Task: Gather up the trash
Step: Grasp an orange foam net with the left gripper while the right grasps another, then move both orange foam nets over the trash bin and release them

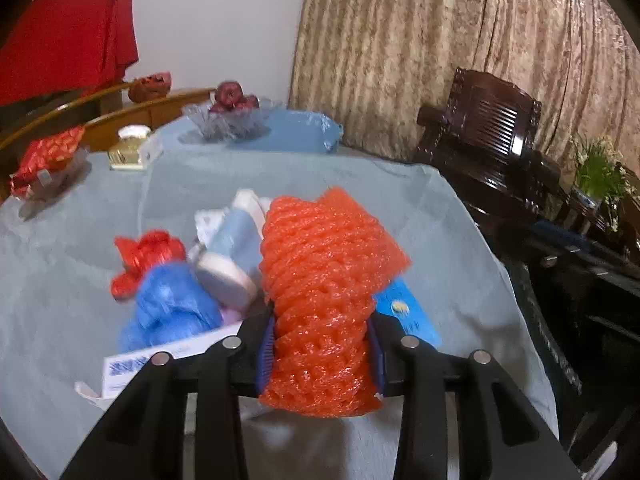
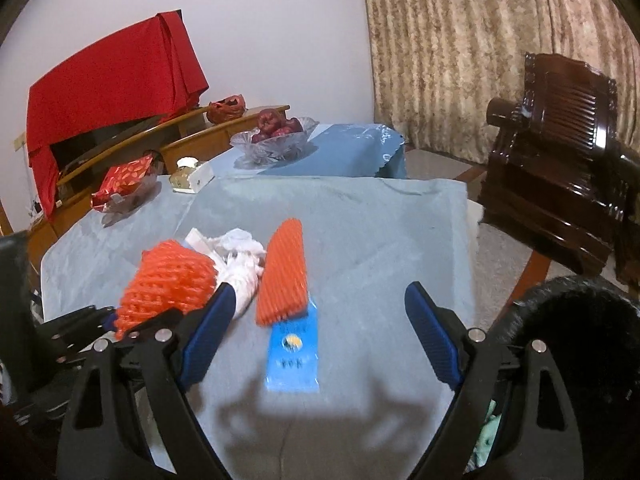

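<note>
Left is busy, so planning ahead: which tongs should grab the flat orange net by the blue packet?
Right. The right tongs are open, facing the flat orange net; the left tongs already grip another orange net.

The table [image 2: 360, 216], draped in a light blue cloth, is carrying a blue packet [image 2: 294, 354] at centre. An orange foam net [image 2: 284, 270] is lying at its 12 o'clock, touching it; white crumpled wrappers [image 2: 240, 264] are lying at 10 o'clock.

An orange foam fruit net [image 1: 324, 304] sits pinched upright between the left fingers [image 1: 269, 350]; another orange net sleeve [image 2: 283, 273] lies flat ahead of the right fingers [image 2: 208, 332].
</note>
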`<state>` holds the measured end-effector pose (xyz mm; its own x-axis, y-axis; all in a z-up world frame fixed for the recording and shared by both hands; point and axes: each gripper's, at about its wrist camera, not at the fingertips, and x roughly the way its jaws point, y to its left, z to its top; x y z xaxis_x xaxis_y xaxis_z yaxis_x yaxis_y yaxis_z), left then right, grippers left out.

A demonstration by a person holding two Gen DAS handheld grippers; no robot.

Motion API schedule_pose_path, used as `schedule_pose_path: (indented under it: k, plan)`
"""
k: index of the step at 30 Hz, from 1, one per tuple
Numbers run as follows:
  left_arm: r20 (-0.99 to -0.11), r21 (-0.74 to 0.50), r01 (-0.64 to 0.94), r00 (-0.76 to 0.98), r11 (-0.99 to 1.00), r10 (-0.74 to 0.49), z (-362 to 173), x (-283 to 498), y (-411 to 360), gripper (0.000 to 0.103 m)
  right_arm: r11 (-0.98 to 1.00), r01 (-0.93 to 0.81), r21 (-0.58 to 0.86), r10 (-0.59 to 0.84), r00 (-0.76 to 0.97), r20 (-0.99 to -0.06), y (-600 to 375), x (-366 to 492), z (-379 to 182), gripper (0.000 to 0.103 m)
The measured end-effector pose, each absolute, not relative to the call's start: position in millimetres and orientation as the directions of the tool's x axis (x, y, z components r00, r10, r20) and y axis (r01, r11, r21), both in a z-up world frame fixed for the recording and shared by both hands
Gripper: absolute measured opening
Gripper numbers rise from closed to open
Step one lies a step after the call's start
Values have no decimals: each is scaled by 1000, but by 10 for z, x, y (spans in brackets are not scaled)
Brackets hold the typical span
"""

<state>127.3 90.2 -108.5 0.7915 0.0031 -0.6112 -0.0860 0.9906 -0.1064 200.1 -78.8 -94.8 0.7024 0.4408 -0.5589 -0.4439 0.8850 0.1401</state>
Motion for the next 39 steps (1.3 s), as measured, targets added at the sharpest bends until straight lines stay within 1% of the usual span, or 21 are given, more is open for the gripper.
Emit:
schedule_pose_path:
  k: [8,10,12,13,16,18,20,24,30,39]
  plan:
    - [-606,-106,-129,795,986,39,-1091,1444,1116,38,883,-446,148,434,654,-619,-443,2368,-1282,74]
    - [-608,-107,-132,793,985,40,-1105,1465,1145,39,882,-446,153,431,630,-646,-376,2456,-1383,68]
    - [-609,-109,-134,792,985,40,-1112,1495,1164,39,876,-455,162,435,598,-673,-297,2536,-1478,59]
    - [-609,-109,-133,792,985,39,-1112,1496,1172,39,873,-459,165,437,586,-682,-254,2562,-1517,57]
    - [-608,-110,-133,793,985,39,-1109,1509,1180,39,863,-475,173,445,553,-704,-186,2642,-1590,42]
    - [-607,-112,-135,794,985,40,-1109,1536,1198,40,849,-493,191,461,514,-724,-139,2688,-1635,22]
    - [-606,-116,-137,794,984,39,-1109,1551,1196,40,837,-510,200,475,496,-727,-119,2680,-1642,11]
    - [-606,-117,-135,795,984,37,-1096,1556,1196,40,823,-531,202,499,506,-704,-126,2615,-1552,10]
    - [-581,-124,-122,814,985,28,-947,1523,1129,40,829,-527,188,513,583,-630,-370,2426,-1117,10]
    - [-521,-127,-43,853,991,-30,-599,1484,771,40,869,-462,177,479,695,-536,-999,2104,-558,10]
